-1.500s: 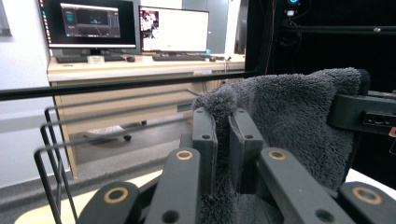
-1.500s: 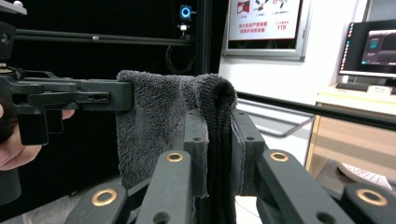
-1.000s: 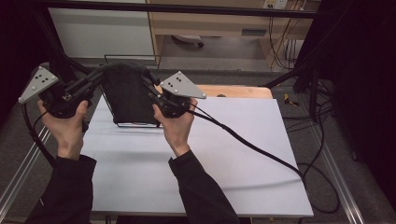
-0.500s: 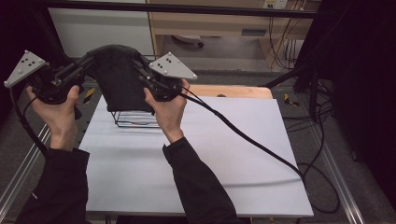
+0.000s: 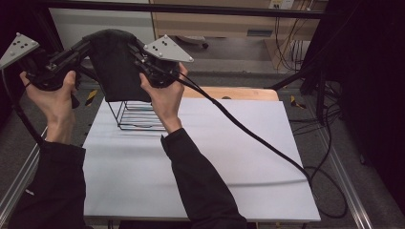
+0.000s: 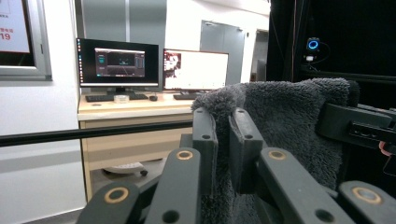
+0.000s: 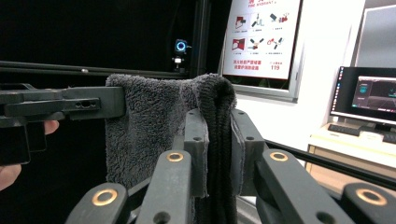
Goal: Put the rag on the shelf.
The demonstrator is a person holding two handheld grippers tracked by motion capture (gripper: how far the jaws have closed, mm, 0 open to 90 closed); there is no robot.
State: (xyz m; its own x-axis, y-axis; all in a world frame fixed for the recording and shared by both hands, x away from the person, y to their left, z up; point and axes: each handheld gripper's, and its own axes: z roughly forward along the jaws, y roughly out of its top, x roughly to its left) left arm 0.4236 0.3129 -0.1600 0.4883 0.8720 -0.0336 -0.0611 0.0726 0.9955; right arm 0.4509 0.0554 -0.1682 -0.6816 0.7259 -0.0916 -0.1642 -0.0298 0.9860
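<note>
Towel, position: the dark grey towel (image 5: pixel 114 64) hangs in the air between the two grippers, above the far left part of the table (image 5: pixel 239 157) and directly over the wire rack (image 5: pixel 136 114).
Towel, long axis: the top edge runs roughly level from one gripper to the other; the cloth drops straight down from it, and its lower hem comes down to the rack's top wires in the high view. Whether hem and wire touch cannot be told.
Towel, relation to rack: the rack lies below the cloth, slightly toward the right gripper's side. In my judgement the coming move turns on this vertical alignment, lowering or shifting the held edge across the frame.
Towel, appearance: thick, fluffy pile, charcoal colour, folded so that a doubled edge sits in each grip (image 6: pixel 285 121).
Left gripper: the left gripper (image 5: pixel 86 46) is clamped on one upper corner of the towel; its jaws stand close together with the cloth pinched between them (image 6: pixel 223 140).
Right gripper: the right gripper (image 5: pixel 136 50) is clamped on the opposite upper corner, with a thick fold squeezed between the pads (image 7: pixel 217 144).
Nearer hand: both hands sit at about the same height; the right hand (image 5: pixel 165 95) is the closer one to the rack, the left hand (image 5: pixel 52 102) is off the table's left edge.
Rack, appearance: thin black wire, open frame, standing on the white tabletop.
Surroundings: a black cable (image 5: pixel 248 133) trails from the right gripper across the table toward the right.
</note>
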